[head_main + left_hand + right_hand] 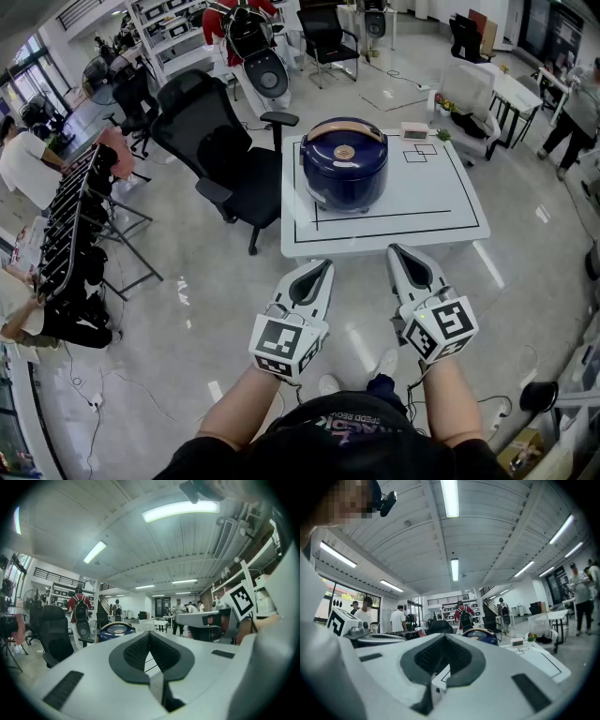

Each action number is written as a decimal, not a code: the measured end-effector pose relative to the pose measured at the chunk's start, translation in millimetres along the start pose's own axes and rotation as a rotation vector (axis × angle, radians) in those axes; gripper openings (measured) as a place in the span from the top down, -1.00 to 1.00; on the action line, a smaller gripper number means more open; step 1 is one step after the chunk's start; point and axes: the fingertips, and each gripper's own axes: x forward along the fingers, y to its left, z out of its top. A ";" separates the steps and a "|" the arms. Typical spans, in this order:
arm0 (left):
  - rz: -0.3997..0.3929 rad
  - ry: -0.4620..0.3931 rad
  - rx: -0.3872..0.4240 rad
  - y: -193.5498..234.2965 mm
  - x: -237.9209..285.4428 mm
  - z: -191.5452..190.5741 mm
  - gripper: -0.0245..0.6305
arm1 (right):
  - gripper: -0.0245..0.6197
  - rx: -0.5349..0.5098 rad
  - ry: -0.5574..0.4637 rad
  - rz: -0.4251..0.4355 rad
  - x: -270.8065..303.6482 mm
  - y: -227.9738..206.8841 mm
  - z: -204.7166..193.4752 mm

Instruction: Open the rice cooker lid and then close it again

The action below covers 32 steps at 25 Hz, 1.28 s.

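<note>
The workspace is an open room with a glossy grey floor (187, 309). A white square table (450, 202) stands at the centre of the head view, its top marked with a black rectangular outline. A black office chair (211, 141) stands just beside the table's left edge. The rice cooker (344, 161), dark blue and rounded, sits on the far left part of the table top, inside the black outline. Its lid is down, and the tan carrying handle (345, 127) lies along the far edge of the lid. The left gripper (323, 265) and the right gripper (398, 249) are held side by side over the floor, just short of the table's near edge, with both noses pointing level toward the table. Neither touches the table or the cooker. The left gripper view shows the left gripper's jaws (149, 634) clenched together with nothing between them, and the cooker (115, 630) beyond them to the left. The right gripper view shows the same condition: jaws closed on nothing (443, 639), with the cooker (480, 634) ahead and slightly right. A small white digital display unit (414, 130) stands at the table's far edge, to the right of the cooker and apart from it.
</note>
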 end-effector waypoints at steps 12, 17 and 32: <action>0.012 -0.008 0.005 2.5 -8.4 0.6 0.93 | 0.92 0.013 -0.009 0.012 0.2 8.6 -0.7; 0.027 -0.020 0.006 10.3 -15.0 3.3 0.92 | 0.92 0.020 -0.024 0.013 1.9 13.9 2.4; 0.074 -0.023 0.078 33.0 18.5 14.4 -0.11 | 0.32 -0.012 -0.105 -0.015 25.8 -31.6 31.5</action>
